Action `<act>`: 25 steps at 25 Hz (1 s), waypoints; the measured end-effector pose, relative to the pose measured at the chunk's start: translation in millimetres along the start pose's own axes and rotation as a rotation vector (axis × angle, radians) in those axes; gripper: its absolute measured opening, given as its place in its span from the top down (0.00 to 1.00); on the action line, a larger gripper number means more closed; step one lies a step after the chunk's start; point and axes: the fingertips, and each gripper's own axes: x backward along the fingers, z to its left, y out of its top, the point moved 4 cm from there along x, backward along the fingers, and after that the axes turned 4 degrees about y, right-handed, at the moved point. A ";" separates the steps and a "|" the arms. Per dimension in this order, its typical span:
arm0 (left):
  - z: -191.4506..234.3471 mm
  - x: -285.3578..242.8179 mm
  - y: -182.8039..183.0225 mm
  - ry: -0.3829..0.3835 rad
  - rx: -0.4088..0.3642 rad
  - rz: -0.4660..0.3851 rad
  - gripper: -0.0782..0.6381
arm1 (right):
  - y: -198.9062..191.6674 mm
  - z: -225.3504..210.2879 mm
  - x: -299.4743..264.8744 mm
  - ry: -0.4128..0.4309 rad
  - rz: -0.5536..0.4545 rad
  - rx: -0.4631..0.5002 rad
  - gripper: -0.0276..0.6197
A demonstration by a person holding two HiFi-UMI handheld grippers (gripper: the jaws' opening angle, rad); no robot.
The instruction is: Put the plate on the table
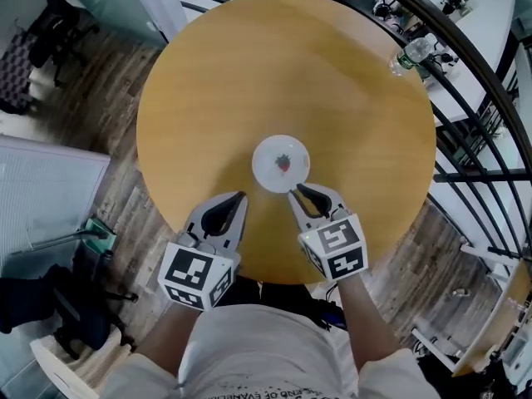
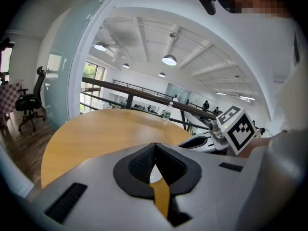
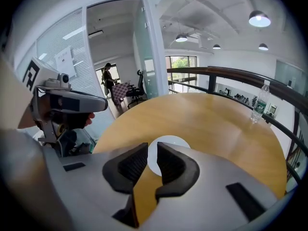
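Lower left, our left gripper (image 1: 241, 197) has its jaws pressed together on nothing. At centre, the small round white plate (image 1: 270, 158) lies flat on the round wooden table (image 1: 283, 65). Just beside its lower right rim, our right gripper (image 1: 295, 191) holds its jaws slightly apart, empty.

Pale grey shells on left gripper (image 1: 241, 196) and right gripper (image 1: 294, 191), black ribbed pads (image 3: 129, 163) inside, each backed by a cube (image 1: 197, 274) of black-and-white square markers. Light T-shirt (image 1: 266, 347), dark print.
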 end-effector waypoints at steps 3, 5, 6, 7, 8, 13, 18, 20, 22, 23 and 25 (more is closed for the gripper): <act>-10.3 12.7 2.2 -0.003 -0.018 -0.010 0.86 | 1.6 8.3 20.4 -0.010 -0.021 0.004 0.86; -15.2 20.7 3.5 -0.005 -0.020 -0.016 0.86 | 3.8 13.0 31.8 -0.015 -0.040 0.003 0.87; -17.6 24.5 3.8 -0.008 -0.021 -0.017 0.86 | 5.2 15.1 37.4 -0.019 -0.050 0.002 0.88; -20.4 28.3 3.7 -0.014 -0.023 -0.015 0.86 | 6.4 17.0 43.2 -0.024 -0.060 0.001 0.89; -23.6 32.2 3.2 -0.021 -0.028 -0.011 0.86 | 7.3 18.7 49.4 -0.029 -0.069 0.000 0.89; -37.2 55.0 5.9 -0.033 -0.047 -0.016 0.86 | 12.1 26.2 83.3 -0.054 -0.113 0.001 0.91; -38.9 69.0 13.0 -0.024 -0.037 -0.052 0.86 | 18.4 34.2 113.5 -0.068 -0.165 -0.006 0.91; -41.5 71.0 12.2 -0.025 -0.035 -0.052 0.86 | 15.2 38.4 123.5 -0.063 -0.181 -0.017 0.91; -47.1 71.8 13.6 -0.033 -0.041 -0.054 0.86 | 11.1 41.1 132.1 -0.059 -0.194 -0.026 0.92; -50.4 72.2 15.1 -0.038 -0.047 -0.056 0.86 | 9.1 41.9 135.6 -0.057 -0.199 -0.032 0.92; -55.1 73.0 18.2 -0.045 -0.057 -0.059 0.86 | 6.2 42.9 139.9 -0.057 -0.208 -0.044 0.92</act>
